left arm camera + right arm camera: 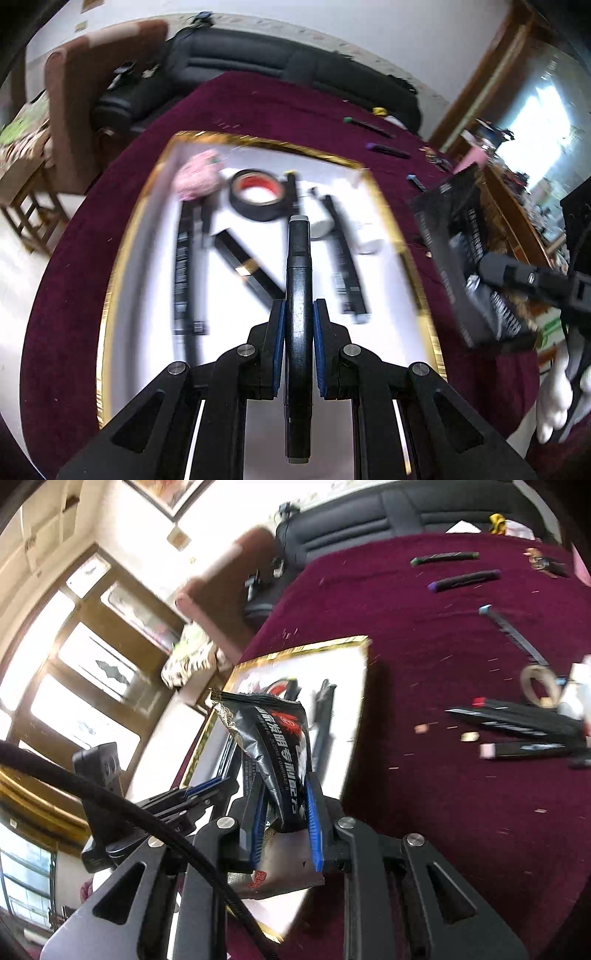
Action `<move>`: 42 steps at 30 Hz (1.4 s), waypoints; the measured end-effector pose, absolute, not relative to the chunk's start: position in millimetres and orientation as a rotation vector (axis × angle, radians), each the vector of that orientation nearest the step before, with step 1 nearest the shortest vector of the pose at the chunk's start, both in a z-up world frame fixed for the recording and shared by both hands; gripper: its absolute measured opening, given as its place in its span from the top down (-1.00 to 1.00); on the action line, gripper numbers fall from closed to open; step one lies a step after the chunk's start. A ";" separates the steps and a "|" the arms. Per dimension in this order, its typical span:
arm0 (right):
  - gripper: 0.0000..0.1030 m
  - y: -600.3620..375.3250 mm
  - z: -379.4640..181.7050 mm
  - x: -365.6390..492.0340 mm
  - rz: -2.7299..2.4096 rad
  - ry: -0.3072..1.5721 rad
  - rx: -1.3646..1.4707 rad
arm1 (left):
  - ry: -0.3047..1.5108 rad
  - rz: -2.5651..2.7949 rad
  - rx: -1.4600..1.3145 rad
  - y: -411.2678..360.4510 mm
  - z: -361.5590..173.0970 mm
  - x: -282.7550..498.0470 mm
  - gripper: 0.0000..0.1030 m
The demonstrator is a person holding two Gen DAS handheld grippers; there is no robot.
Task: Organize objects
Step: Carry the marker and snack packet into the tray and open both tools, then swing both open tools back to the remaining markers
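Left tongs (298, 325): were seen clamped on a black marker (298, 295), gripped at mid-barrel between the blue pads, grey cap pointing away from the camera.
Marker position: was held above the white, gold-edged tray (384, 206).
Right tongs (286, 812): were closed on a black foil packet (273, 738), pinched near its lower end, printed side facing the camera.
Packet position: was held up over the near edge of the tray, clear of the tabletop (443, 812).
Tray contents: a black tape roll (257, 194), a pink fluffy item (197, 173) and several dark markers were noted, blurred.
Tabletop: maroon cloth; loose markers (517, 722) and a pale tape ring (537, 685) were recorded beside the tray.
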State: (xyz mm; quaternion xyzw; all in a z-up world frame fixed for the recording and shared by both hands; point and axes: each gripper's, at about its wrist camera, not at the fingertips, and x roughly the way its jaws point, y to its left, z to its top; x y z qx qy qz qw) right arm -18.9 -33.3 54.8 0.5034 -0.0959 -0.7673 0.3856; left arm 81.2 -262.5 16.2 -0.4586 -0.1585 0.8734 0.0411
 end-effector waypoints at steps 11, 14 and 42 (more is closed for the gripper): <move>0.65 -106.1 4.3 -23.2 -1.940 -0.127 1.432 | -0.593 2.652 -1.456 -283.3 -11.3 71.8 0.78; 0.63 -111.1 4.1 -21.5 -1.981 -0.081 1.426 | -0.610 2.646 -1.441 -285.4 -10.7 75.5 0.77; -0.73 171.1 78.7 -14.4 -2.201 -0.874 0.944 | -0.431 2.283 -1.193 -132.1 65.3 40.7 -0.02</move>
